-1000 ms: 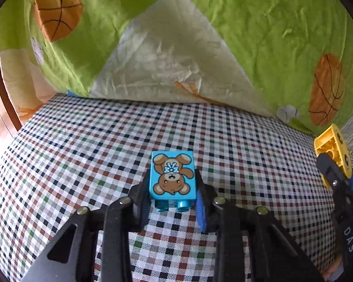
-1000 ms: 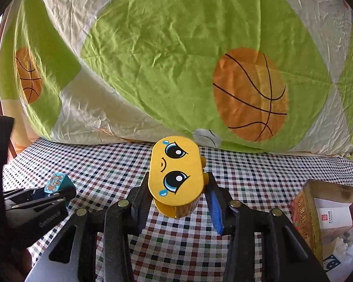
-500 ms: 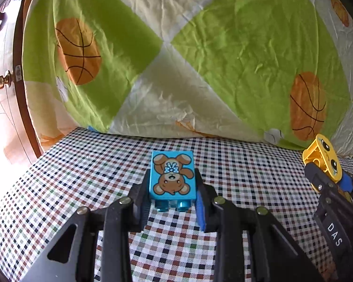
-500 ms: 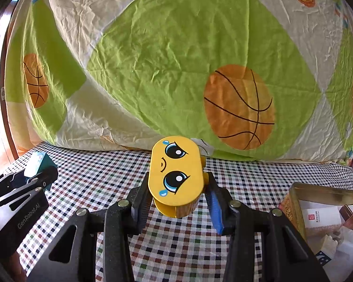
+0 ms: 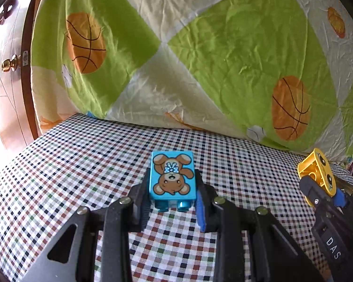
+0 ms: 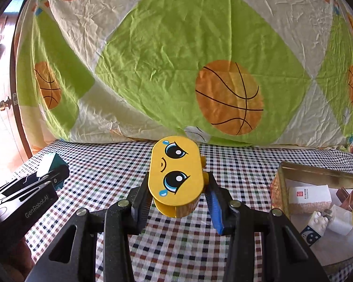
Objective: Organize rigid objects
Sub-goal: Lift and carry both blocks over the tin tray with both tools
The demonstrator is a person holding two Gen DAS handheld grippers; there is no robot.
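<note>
Ahead, open checkered cloth [image 5: 82, 169] runs to the quilt [image 5: 200, 58] edge.

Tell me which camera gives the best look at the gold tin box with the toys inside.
The right wrist view. The gold tin sits open at its lower right, showing a white carton and white bricks inside. The left wrist view does not clearly show the tin; there the right gripper holding the yellow block fills that edge.

surface: checkered bedsheet [image 5: 82, 164] | resting on it: quilt [image 5: 200, 58], gold tin [image 6: 317, 171]
</note>
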